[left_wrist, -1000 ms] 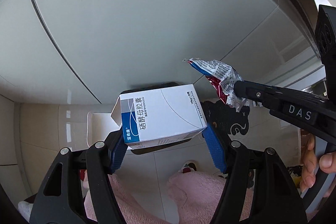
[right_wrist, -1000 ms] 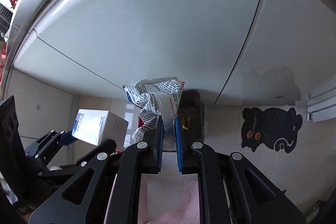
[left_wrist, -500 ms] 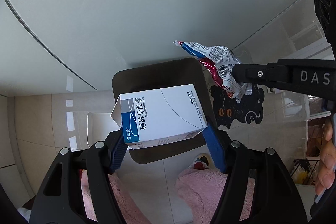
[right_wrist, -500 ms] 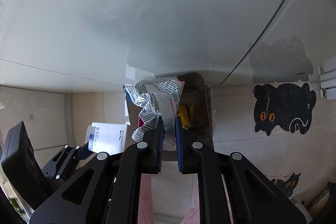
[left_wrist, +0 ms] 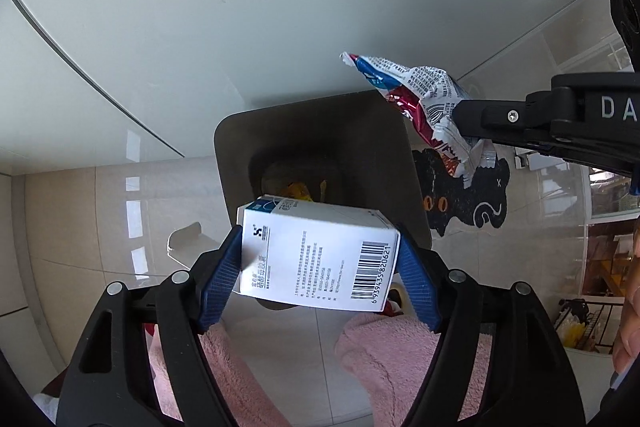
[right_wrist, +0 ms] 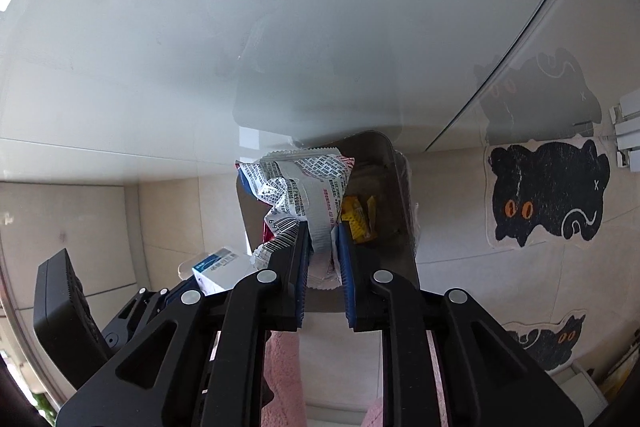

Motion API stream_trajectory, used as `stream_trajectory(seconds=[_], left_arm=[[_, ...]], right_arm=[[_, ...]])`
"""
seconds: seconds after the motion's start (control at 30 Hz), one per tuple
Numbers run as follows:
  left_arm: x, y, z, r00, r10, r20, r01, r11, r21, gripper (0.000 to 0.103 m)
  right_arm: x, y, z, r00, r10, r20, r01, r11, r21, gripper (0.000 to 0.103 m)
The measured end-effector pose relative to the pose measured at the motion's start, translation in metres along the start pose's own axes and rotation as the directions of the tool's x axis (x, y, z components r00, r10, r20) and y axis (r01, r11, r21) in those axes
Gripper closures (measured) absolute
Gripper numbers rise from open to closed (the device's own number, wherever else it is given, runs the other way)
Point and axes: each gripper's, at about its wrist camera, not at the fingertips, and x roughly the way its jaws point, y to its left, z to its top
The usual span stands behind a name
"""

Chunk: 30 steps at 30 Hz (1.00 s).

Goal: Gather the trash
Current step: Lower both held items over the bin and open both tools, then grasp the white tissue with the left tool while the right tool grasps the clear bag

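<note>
Both grippers are loaded and now sit over the trash bin (left_wrist: 320,131), which a second ago was only a dark sliver behind the box and has since grown to fill the middle of both views.

Left gripper (left_wrist: 320,267): fingers clamped on the two ends of a white medicine box (left_wrist: 320,259). The box has tipped forward since half a second ago; the barcode face now shows where the blue-printed front did. It hangs over the near rim of the bin, with yellow scraps (left_wrist: 296,190) visible inside just beyond it.

Right gripper (right_wrist: 322,247): fingers pinching the tail of a crumpled snack wrapper (right_wrist: 300,187). In the left view the wrapper sits at 2 o'clock from the box, over the bin's far right corner; in the right view it covers the bin mouth's left half.

Black cat floor mat (right_wrist: 548,195) lies at 3 o'clock of the bin.

Judgement: carry phase looks finished and release is the step in hand. The box is partly outside the near rim, so it may want a little more forward reach before letting go.
</note>
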Motion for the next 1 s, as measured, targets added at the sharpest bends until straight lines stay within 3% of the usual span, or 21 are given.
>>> stream_trajectory(seconds=[0.03, 0.1, 0.2, 0.23, 0.3, 0.47, 0.7, 1.0], left_arm=[[0.000, 0.000, 0.000, 1.000, 0.002, 0.001, -0.002, 1.000, 0.000, 0.033], [-0.004, 0.001, 0.001, 1.000, 0.001, 0.004, -0.001, 1.000, 0.001, 0.032], [-0.009, 0.000, 0.004, 1.000, 0.000, 0.015, 0.000, 1.000, 0.010, 0.025], [-0.010, 0.001, 0.004, 1.000, -0.001, 0.019, 0.001, 1.000, 0.013, 0.021], [-0.015, 0.002, 0.006, 1.000, -0.005, 0.030, 0.005, 1.000, 0.013, 0.014], [-0.031, 0.003, 0.013, 0.999, -0.018, 0.043, 0.018, 1.000, 0.002, 0.008], [-0.064, -0.001, 0.015, 0.999, -0.014, 0.043, 0.014, 1.000, 0.009, 0.008], [-0.161, -0.004, 0.023, 0.994, -0.016, 0.112, 0.013, 1.000, 0.023, 0.008]], right_arm=[[0.000, -0.001, 0.000, 1.000, 0.003, 0.003, -0.003, 1.000, 0.005, 0.073], [-0.003, -0.001, 0.000, 1.000, 0.012, 0.012, -0.013, 1.000, 0.013, 0.054], [-0.007, 0.001, 0.001, 1.000, 0.013, 0.022, -0.014, 1.000, 0.017, 0.051], [-0.008, 0.001, 0.001, 1.000, 0.018, 0.022, -0.018, 1.000, 0.021, 0.041], [-0.013, 0.002, 0.001, 0.999, 0.022, 0.029, -0.023, 0.999, 0.024, 0.030], [-0.029, 0.006, 0.003, 0.998, 0.030, 0.053, -0.031, 0.999, 0.021, 0.013], [-0.059, 0.016, 0.002, 0.997, 0.031, 0.070, -0.033, 0.999, 0.026, 0.005], [-0.152, 0.024, -0.011, 0.988, 0.061, 0.140, -0.063, 0.998, 0.013, 0.003]])
